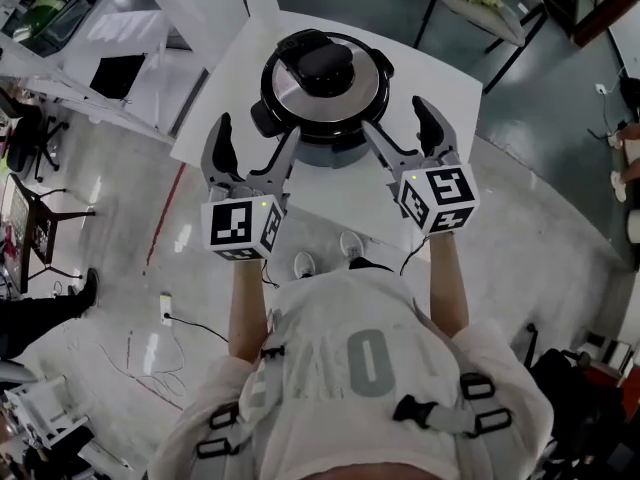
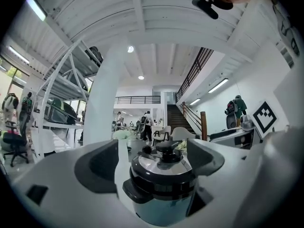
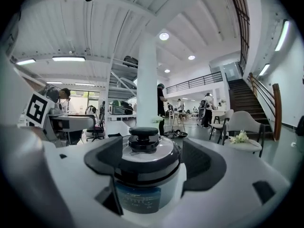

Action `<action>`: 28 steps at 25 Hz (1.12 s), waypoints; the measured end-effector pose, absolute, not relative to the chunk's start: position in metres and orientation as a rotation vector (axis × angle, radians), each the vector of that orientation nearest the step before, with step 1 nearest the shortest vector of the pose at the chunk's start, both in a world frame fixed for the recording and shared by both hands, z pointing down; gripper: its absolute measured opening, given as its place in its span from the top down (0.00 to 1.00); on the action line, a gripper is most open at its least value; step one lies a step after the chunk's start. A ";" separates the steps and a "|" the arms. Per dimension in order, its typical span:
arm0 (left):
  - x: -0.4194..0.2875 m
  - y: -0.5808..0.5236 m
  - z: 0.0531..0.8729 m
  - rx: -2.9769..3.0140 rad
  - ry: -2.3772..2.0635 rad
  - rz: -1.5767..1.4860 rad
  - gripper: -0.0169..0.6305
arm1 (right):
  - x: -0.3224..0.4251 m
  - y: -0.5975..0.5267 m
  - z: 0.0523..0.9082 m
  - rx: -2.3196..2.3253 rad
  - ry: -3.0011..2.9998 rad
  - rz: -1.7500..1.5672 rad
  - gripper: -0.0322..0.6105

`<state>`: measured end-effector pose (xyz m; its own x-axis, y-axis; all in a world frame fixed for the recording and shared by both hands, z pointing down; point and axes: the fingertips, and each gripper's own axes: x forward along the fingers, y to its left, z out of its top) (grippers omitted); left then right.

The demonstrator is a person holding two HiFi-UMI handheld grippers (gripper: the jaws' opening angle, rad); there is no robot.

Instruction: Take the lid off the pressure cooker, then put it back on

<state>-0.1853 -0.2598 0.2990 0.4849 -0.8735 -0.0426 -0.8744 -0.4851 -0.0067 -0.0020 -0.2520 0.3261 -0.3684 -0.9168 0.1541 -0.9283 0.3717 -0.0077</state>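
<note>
The pressure cooker [image 1: 325, 98] stands on the white table [image 1: 440, 83], its silver lid [image 1: 360, 88] with a black knob [image 1: 322, 63] seated on top. My left gripper [image 1: 256, 146] is open just in front of the cooker's near left side, with nothing between its fingers. To the near right, my right gripper [image 1: 402, 130] is also open and empty. In the left gripper view the cooker [image 2: 161, 189] and lid [image 2: 159, 164] sit ahead between the spread jaws of the left gripper [image 2: 152, 148]. The right gripper view shows the cooker [image 3: 142, 189] centred ahead of the right gripper [image 3: 152, 151].
The table's near edge [image 1: 300, 223] lies just under my grippers. A chair with flowers [image 1: 482, 0] stands beyond the table to the right. Desks [image 1: 120, 68] and office chairs [image 1: 30, 128] fill the left. A white column [image 3: 146, 84] rises behind the cooker.
</note>
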 end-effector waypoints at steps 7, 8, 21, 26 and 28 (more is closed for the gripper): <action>-0.159 -0.305 0.280 -2.710 1.412 -0.134 0.31 | -0.011 -0.303 0.297 1.299 -2.610 -0.037 0.37; -0.154 -0.310 0.282 -2.724 1.378 -0.183 0.31 | -0.014 -0.311 0.297 1.236 -2.621 -0.052 0.38; -0.108 -0.352 0.327 -2.841 1.239 -0.500 0.31 | -0.052 -0.366 0.338 0.597 -2.663 -0.019 0.43; -0.108 -0.359 0.339 -2.874 1.198 -0.596 0.39 | -0.057 -0.372 0.344 0.436 -2.672 0.008 0.47; -0.106 -0.358 0.340 -2.904 1.165 -0.617 0.51 | -0.059 -0.372 0.348 0.380 -2.669 0.021 0.48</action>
